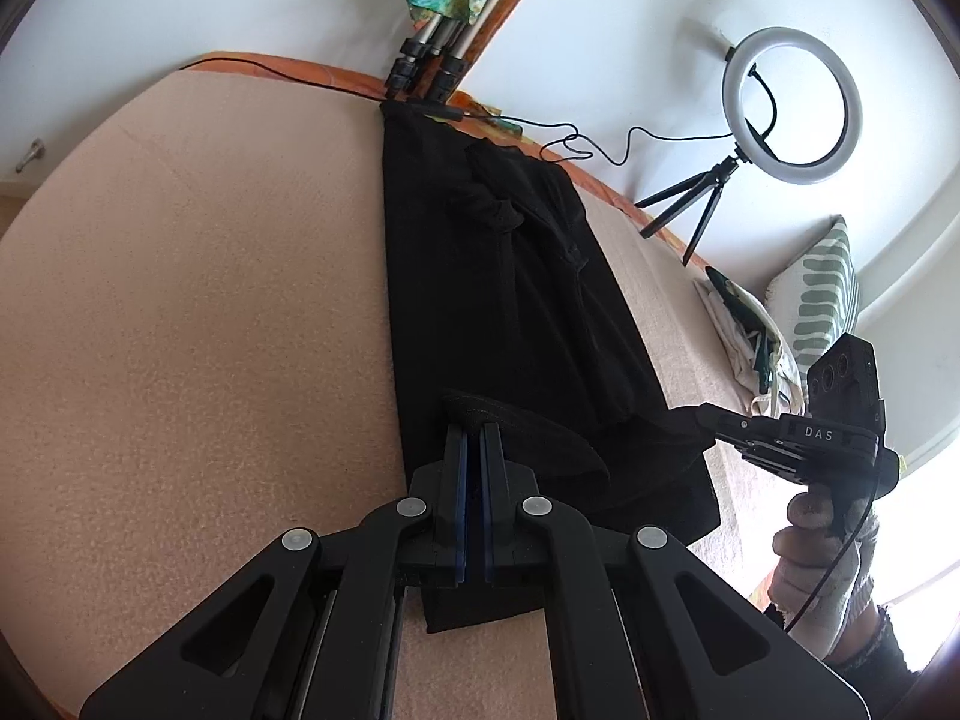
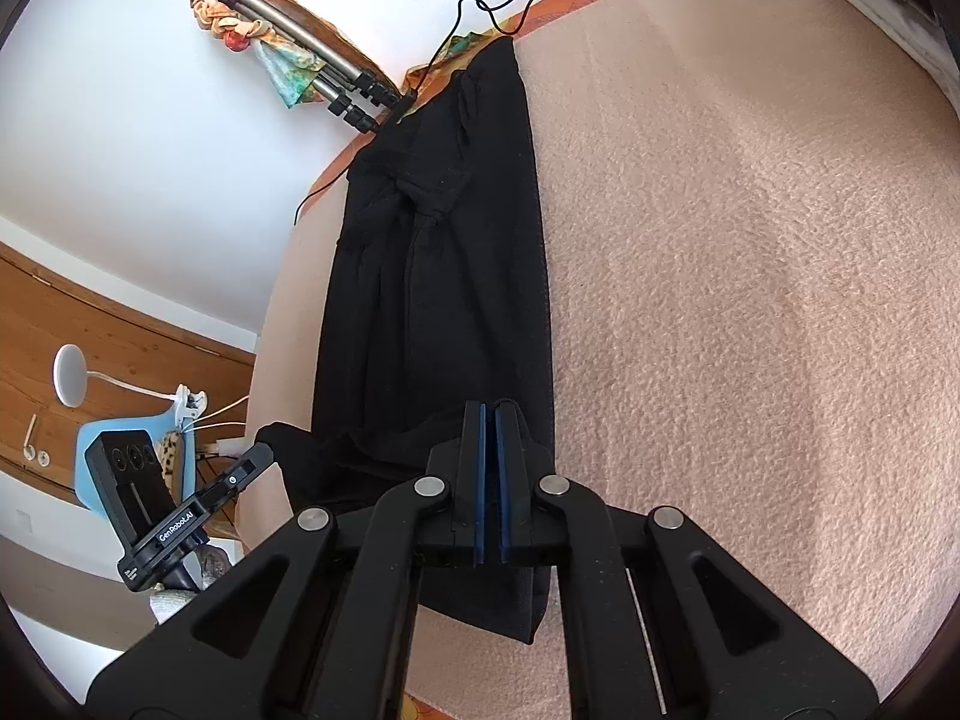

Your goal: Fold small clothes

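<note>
The black garment [image 1: 516, 300] lay in a long folded strip on the beige blanket [image 1: 180, 330], its far end by the tripod legs [image 1: 429, 60]. Both tools pinched its near hem: the left gripper [image 1: 474, 426] and the right gripper [image 2: 489, 408], fingers clamped together. A ring light [image 1: 792, 105] stood beyond the garment.
</note>
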Demonstrator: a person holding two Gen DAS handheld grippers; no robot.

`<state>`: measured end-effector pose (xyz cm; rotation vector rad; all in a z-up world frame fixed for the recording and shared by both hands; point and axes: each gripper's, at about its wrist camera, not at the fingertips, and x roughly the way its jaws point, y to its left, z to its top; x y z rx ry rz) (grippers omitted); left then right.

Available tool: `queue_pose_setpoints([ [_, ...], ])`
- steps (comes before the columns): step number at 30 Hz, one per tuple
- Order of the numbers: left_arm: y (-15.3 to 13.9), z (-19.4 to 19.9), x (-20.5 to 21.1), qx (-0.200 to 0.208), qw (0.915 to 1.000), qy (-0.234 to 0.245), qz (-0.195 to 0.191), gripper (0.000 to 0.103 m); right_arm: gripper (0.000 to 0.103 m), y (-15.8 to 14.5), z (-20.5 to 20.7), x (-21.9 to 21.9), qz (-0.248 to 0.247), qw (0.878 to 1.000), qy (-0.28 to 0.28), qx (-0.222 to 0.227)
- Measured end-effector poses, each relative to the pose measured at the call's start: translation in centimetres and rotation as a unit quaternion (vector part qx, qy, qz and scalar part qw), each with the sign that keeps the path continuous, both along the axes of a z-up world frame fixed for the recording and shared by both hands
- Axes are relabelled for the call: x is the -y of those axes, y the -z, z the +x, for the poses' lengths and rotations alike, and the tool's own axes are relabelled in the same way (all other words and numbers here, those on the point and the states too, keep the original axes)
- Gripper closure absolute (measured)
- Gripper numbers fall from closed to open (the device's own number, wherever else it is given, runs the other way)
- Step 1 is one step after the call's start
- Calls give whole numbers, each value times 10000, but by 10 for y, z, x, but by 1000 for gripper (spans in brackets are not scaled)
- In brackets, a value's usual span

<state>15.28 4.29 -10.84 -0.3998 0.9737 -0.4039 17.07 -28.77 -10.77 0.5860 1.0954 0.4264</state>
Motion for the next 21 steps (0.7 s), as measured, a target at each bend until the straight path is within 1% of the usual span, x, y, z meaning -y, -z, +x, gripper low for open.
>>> queue_pose_setpoints([
  [5, 5, 1, 1, 2, 10000, -65, 59, 101, 99, 9, 11, 3, 28, 10000, 56, -69],
  [9, 4, 0, 3, 122, 9997, -82, 218, 100, 99, 7, 13, 2, -27, 10000, 22, 44],
  [10, 4, 0, 2, 94, 9995, -122, 293, 94, 99, 6, 14, 3, -20, 10000, 30, 64],
  [11, 2, 1, 1, 61, 9993, -160, 340, 91, 98, 4, 13, 4, -30, 9999, 63, 85],
  [13, -3, 0, -6, 97, 9988, -322, 350, 76, 90, -2, 13, 7, -155, 9997, 107, 158],
  [15, -10, -6, -11, 301, 9983, -352, 363, 76, 87, -13, 6, 10, -287, 9988, 123, 388],
  [18, -19, -17, -10, 525, 9976, -144, 430, 76, 87, -28, -5, 5, -328, 9969, -210, 681],
  [21, -20, -30, -1, 508, 9977, 275, 358, 77, 87, -34, -21, -7, -389, 9929, -729, 853],
])
